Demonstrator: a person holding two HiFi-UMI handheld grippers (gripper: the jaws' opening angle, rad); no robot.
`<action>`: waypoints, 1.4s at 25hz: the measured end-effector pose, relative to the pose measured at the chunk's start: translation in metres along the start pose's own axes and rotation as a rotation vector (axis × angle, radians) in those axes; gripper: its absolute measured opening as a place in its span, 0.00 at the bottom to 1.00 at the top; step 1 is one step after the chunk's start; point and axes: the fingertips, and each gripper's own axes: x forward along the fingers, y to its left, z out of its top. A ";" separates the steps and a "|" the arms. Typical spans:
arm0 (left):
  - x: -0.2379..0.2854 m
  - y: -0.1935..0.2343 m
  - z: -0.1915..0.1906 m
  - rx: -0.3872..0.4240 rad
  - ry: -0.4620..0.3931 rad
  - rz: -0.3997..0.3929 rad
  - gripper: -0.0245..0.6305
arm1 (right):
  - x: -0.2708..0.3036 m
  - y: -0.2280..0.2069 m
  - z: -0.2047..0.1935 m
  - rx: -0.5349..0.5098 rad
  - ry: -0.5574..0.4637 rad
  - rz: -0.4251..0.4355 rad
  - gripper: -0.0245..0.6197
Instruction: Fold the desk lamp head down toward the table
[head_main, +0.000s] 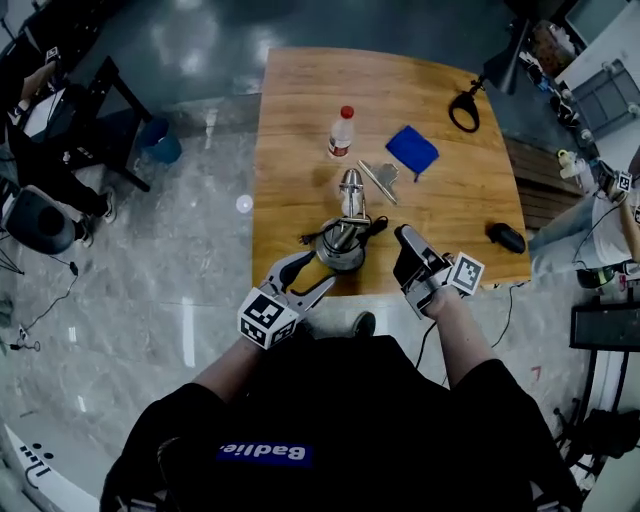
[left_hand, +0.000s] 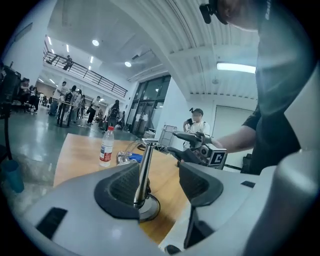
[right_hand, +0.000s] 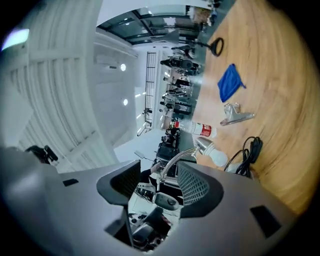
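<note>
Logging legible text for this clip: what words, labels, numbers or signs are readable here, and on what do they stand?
"Badlie": white letters on a blue strip on the person's black top, head view; spelling uncertain.
Bottle label: red and white, print too small to read.
Marker cubes: black-and-white square codes, no words.
Nothing else is legible in any view.

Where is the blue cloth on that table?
In the head view the blue cloth lies on the wooden table, toward its far right, just right of the water bottle and beyond the desk lamp.
</note>
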 end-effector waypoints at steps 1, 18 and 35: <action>-0.004 -0.008 0.004 -0.004 -0.007 0.000 0.41 | -0.007 0.011 -0.006 -0.041 0.015 0.003 0.38; -0.008 -0.194 0.049 -0.004 -0.084 0.200 0.41 | -0.154 0.112 -0.050 -0.637 0.183 0.121 0.38; -0.072 -0.264 0.114 0.110 -0.152 -0.019 0.07 | -0.170 0.228 -0.156 -1.200 0.238 0.160 0.07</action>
